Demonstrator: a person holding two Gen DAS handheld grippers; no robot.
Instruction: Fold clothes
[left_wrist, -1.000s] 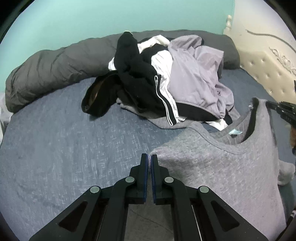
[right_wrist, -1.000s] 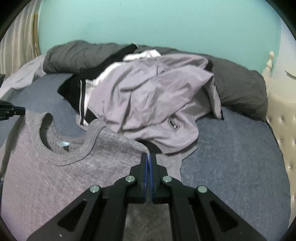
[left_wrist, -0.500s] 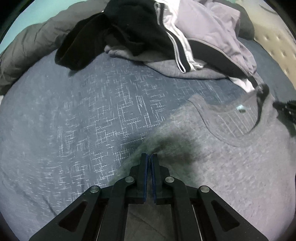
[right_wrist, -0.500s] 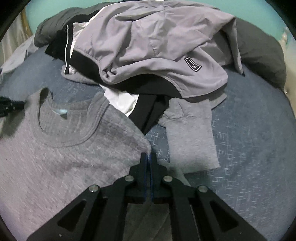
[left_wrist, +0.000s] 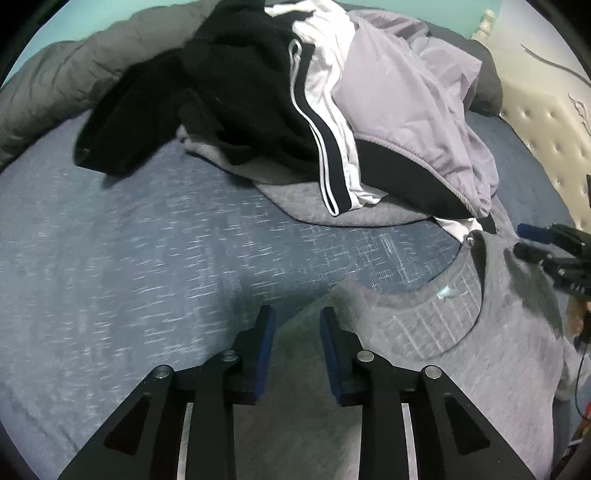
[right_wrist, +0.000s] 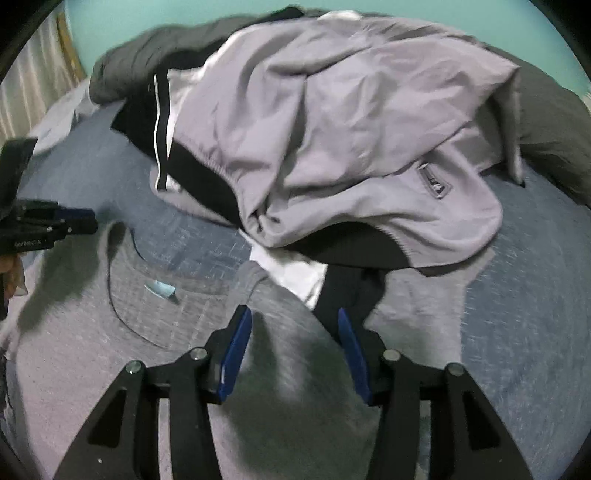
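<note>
The grey top (left_wrist: 498, 369) lies flat on the blue bedcover (left_wrist: 129, 277), neckline up, and we judge it has been laid out there so that folding can start from an even shape. In the left view its shoulder edge runs between our left claw's (left_wrist: 293, 328) jaws, which are opening; the pads no longer press the cloth. In the right view the other shoulder sits between the jaws of our right claw (right_wrist: 293, 332), also opening, wider, gripping nothing. From each claw the collar lies inward: at two o'clock from the left, at ten o'clock from the right. Beyond, at twelve o'clock, the pile (right_wrist: 332, 129) of lilac, black and white clothes waits, its lowest pieces touching the top's collar.
</note>
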